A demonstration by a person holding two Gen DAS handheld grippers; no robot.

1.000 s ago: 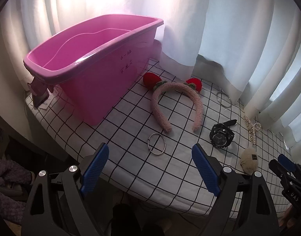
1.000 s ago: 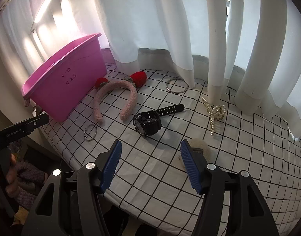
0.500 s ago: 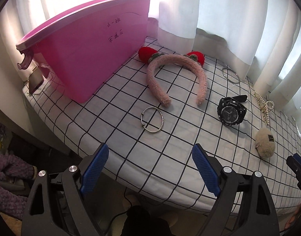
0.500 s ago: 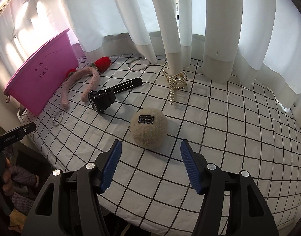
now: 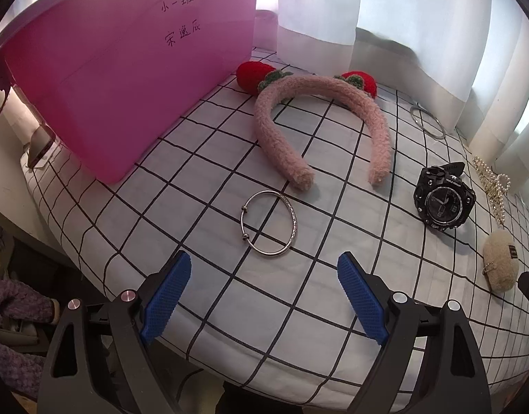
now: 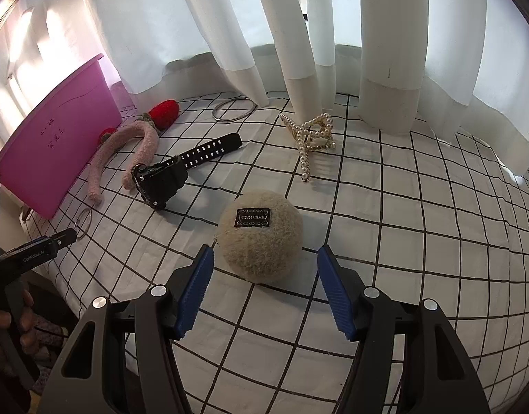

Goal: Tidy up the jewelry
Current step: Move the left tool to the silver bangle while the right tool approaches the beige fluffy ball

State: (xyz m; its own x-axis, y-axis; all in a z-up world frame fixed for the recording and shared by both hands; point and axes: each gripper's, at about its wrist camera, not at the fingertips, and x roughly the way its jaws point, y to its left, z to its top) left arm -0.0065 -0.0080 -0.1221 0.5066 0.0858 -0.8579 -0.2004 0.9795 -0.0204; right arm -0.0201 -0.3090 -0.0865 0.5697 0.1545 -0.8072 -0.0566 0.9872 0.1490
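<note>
Left tongs (image 5: 264,293): spread wide and empty, pointed steeply down over the near edge of the table (image 5: 333,362). The bangle (image 5: 269,224) lies flat just ahead of the pads and is not touched; the aim is judged to be a pickup of it.

Right tongs (image 6: 264,289): held partly apart and empty. The pompom (image 6: 261,234) lies just ahead between the two pads, with a gap on each side, so the spread is judged to be set to take its width.

Bin (image 5: 126,79): stands at the table's left end, its top out of sight in these views. It is judged to be the place where the pieces are to be gathered.

Headband (image 5: 319,120): laid flat beside the bin, its red strawberries toward the curtain (image 6: 299,34) at the far edge.

Watch (image 5: 443,200): lies right of the headband with the strap stretched toward the far edge.

Ring (image 6: 233,110): a second, plain hoop, lies against the curtain hem at the far edge.

Pearl clip (image 6: 312,138): lies near the far edge, right of the watch.

Progress: every piece seen is spread loose on the table, so the sorting is judged to be barely begun.
</note>
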